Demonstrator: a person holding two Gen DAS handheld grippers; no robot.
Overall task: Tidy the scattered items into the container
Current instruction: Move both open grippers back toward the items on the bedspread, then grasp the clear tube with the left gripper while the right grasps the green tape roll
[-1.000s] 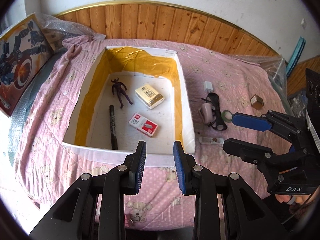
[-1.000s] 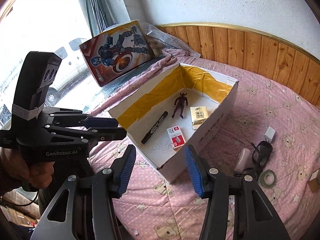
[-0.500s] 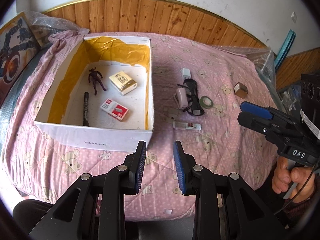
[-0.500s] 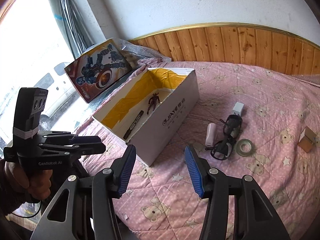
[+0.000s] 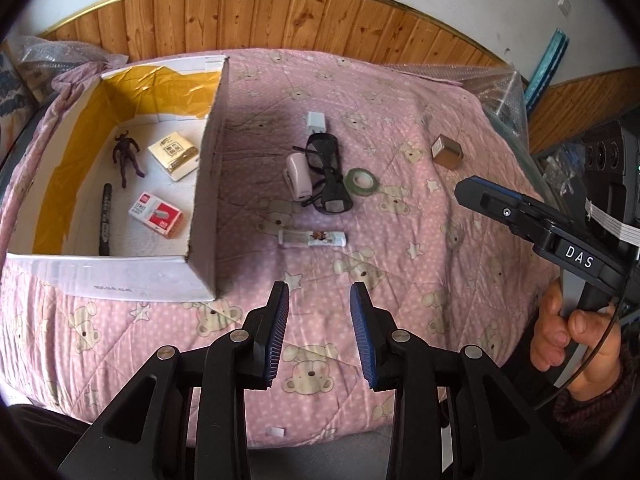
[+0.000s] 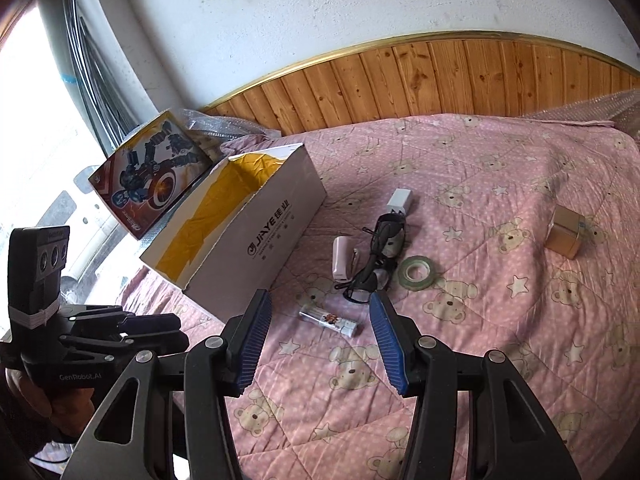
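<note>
A white box [image 5: 204, 184] [image 6: 256, 248] lined with yellow tape sits on the pink quilt and holds a dark figurine [image 5: 127, 152], a black marker [image 5: 105, 220], a cream packet [image 5: 174, 154] and a red-and-white packet [image 5: 157, 215]. To its right lie a small tube [image 5: 312, 238] [image 6: 329, 319], black glasses [image 5: 330, 180] [image 6: 376, 260], a pale stapler-like case [image 5: 298, 176] [image 6: 343, 258], a green tape roll [image 5: 361, 181] [image 6: 418, 272], a white plug [image 5: 316, 122] [image 6: 400, 200] and a brown cube [image 5: 447, 151] [image 6: 566, 232]. My left gripper [image 5: 319, 298] hovers near the tube, its jaws opening with nothing between them. My right gripper [image 6: 320, 308] stands open over the tube, empty.
A robot-picture box [image 6: 154, 172] leans beside bubble wrap [image 6: 204, 126] left of the white box. Wooden panelling [image 5: 320, 20] backs the bed. The hand holding the right gripper [image 5: 576, 336] is at the right edge of the left wrist view.
Both views have swung right, from the white box toward the scattered items, which now lie closer. The left jaws stand wider than before.
</note>
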